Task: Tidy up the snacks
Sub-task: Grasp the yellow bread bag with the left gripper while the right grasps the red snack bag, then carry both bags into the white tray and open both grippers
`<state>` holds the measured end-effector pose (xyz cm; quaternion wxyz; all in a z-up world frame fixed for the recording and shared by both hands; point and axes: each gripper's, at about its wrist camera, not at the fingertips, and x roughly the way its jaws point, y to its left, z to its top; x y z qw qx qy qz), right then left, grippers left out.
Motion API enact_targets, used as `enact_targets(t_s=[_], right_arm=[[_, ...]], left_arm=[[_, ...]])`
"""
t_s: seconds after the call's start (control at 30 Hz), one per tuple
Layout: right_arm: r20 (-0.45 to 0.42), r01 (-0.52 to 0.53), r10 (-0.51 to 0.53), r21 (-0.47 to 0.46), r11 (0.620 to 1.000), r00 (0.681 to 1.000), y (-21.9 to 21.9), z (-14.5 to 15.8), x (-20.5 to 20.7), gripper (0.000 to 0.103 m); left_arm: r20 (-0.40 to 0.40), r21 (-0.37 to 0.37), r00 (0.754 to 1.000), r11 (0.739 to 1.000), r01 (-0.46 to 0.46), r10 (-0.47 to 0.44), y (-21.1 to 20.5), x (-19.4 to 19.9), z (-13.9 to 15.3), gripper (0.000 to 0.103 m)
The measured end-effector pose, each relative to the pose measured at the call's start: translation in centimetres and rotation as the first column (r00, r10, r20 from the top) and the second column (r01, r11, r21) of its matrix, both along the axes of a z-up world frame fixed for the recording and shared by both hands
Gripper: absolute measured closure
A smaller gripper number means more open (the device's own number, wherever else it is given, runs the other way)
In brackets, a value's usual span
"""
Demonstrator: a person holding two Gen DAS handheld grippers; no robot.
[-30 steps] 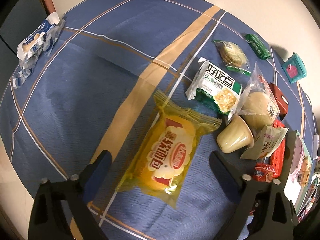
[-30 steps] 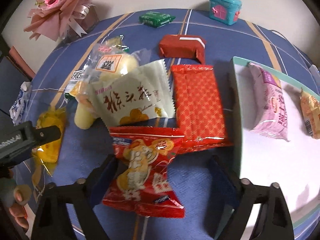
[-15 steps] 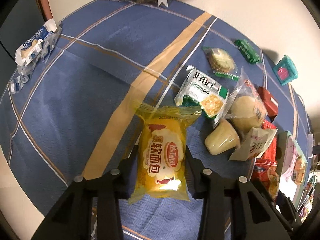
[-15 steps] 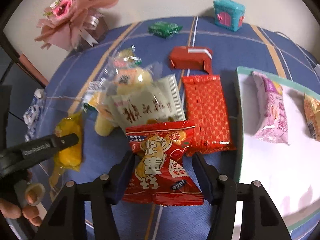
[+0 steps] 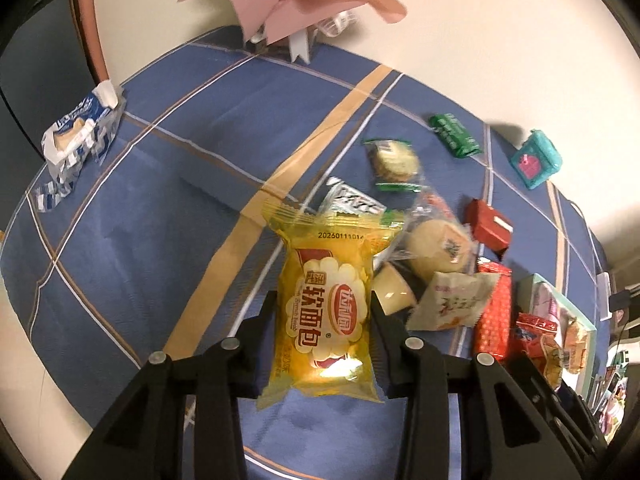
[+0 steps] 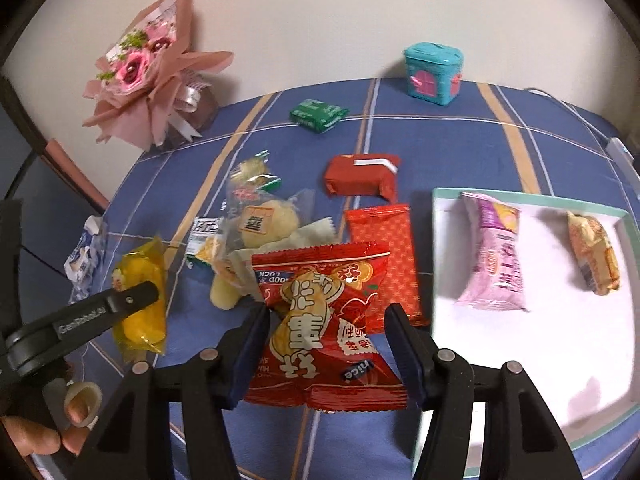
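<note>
Snacks are being handled two at once: the yellow bread pack is pinched in the left tool, the red cracker bag clamped in the right tool, both lifted off the bench. Light, puffy, crinkly stuff, best gripped mid-body. The white tray sits nearby on the blue plaid cloth.

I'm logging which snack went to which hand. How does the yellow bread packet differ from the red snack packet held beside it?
The yellow bread packet is see-through yellow and narrow; the red snack packet is opaque red, wider and crinkled at both ends. The left tool is shut on the yellow one, the right tool on the red one. The red one hangs nearer the white tray. Both are sealed, single packets, gripped across their sides.
</note>
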<state>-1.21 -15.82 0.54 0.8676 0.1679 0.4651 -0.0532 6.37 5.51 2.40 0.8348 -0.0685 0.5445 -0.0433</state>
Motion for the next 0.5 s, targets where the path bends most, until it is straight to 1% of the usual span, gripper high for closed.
enact_targets(t_s=[0.13,0.27,0.4,0.5], right_arm=[[-0.009,0.056,-0.056,-0.003,0.998,0.998,-2.1,0.3,-0.7,0.04],[-0.02,0.121,-0.121,-0.011,0.993,0.992,-5.3,0.5,-2.0,0.04],[-0.043,0.2,-0.2,-0.006,0.98,0.979,-8.8,0.2,-3.3,0.04],[-0.066,0.258,-0.258,0.0,0.966,0.964,-11.6,-0.3,-4.5,0.04]], left_arm=[[0.019,0.0,0.999,0.999,0.036,-0.036,-2.2,-0.8,0.9,0.061],[0.031,0.01,0.995,0.995,0.095,-0.096,-5.3,-1.6,1.4,0.061],[0.032,0.024,0.987,0.987,0.159,-0.16,-8.5,-2.7,1.5,0.061],[0.037,0.039,0.975,0.975,0.218,-0.22,-11.2,-3.7,1.6,0.061]])
